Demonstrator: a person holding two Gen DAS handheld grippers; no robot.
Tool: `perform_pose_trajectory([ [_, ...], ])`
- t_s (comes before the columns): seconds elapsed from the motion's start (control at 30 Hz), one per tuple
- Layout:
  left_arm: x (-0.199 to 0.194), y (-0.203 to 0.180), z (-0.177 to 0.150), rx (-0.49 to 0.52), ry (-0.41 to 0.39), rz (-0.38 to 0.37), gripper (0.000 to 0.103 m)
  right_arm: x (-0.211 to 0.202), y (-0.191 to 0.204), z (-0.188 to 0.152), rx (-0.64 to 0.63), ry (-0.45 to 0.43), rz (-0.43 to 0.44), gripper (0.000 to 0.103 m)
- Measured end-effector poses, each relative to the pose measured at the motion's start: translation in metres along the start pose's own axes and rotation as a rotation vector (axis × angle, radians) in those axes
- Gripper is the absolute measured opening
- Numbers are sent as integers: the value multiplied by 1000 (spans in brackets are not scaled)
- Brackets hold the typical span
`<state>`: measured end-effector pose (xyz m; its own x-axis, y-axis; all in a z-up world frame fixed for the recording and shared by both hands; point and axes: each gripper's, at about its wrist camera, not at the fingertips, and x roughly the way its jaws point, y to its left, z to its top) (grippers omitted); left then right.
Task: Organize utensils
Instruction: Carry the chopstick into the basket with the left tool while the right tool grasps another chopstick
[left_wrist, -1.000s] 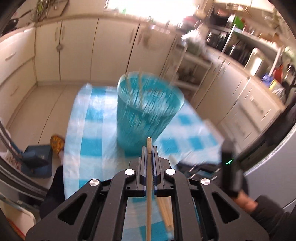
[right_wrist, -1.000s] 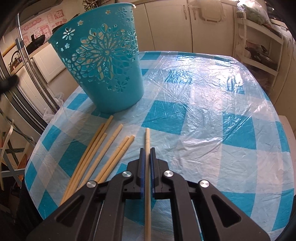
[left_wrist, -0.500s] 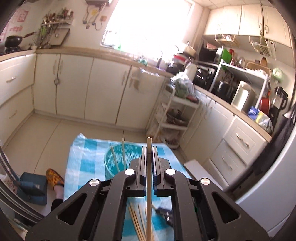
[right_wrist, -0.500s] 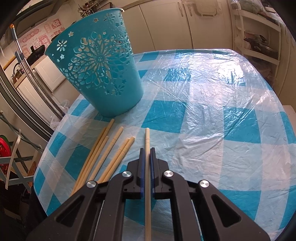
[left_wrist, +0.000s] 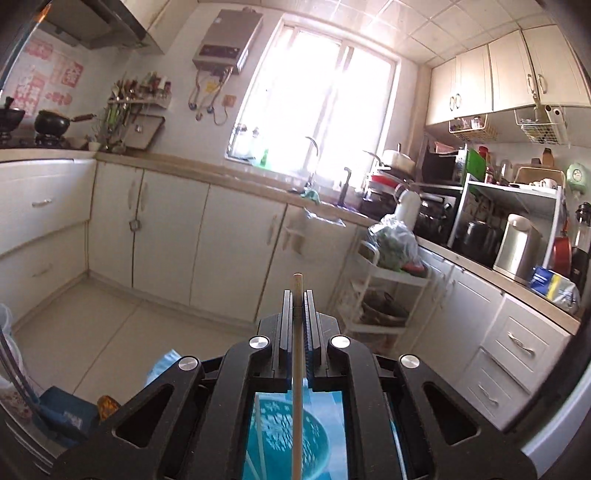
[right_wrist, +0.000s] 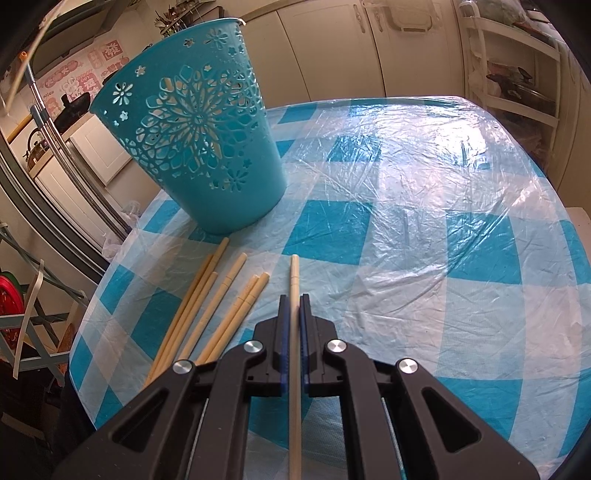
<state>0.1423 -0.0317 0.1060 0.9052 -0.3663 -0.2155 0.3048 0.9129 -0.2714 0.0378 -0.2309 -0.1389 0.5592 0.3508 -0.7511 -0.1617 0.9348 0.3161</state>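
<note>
I have both tongs clamped on a chopstick each. In my right tongs (right_wrist: 291, 299) the jaws pinch one pale chopstick (right_wrist: 294, 280) along its length, so it runs straight out ahead between the pads with its tip hanging over the checked tablecloth (right_wrist: 424, 229). I hold it lengthwise like this, I think, so it can be tipped end-first into the holder. Just left of these tongs lie the loose chopsticks (right_wrist: 207, 310), a fanned bundle pointing toward the teal basket (right_wrist: 199, 140), which stands upright ahead and to the left, their far tips close to its base. Pale sticks show through its cut-out wall, so some are already inside.

My left tongs (left_wrist: 297, 299) grip a second chopstick (left_wrist: 296, 369) the same way, tip poking just past the pads. Below these tongs, seen through the frame, is the open mouth of the basket (left_wrist: 280, 435); beyond are only the white kitchen cabinets (left_wrist: 229, 251) and the bright window (left_wrist: 317, 99).

Compared with a second ago, the left view has changed most: the basket filled the space ahead of the tongs then, and now it sits underneath while the tongs point almost level across the kitchen. The right view is nearly the same, chopstick and bundle where they were.
</note>
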Motion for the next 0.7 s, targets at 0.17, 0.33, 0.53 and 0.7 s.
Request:
perform_pose_trajectory([
  [0.17,27,4,0,-2,-61,74,5,-1,-1,1,4,-1,5,6],
  [0.33,51,13,-17,-8,-53,127,5,-1,-1,0,7,-1,6,6],
  [0.53,76,19,-55,23,36,159,5,-1,-1,0,11,-1,9,6],
  [0.7,81,20,-81,53,123,166,5,-1,-1,0,11,-1,8,6],
])
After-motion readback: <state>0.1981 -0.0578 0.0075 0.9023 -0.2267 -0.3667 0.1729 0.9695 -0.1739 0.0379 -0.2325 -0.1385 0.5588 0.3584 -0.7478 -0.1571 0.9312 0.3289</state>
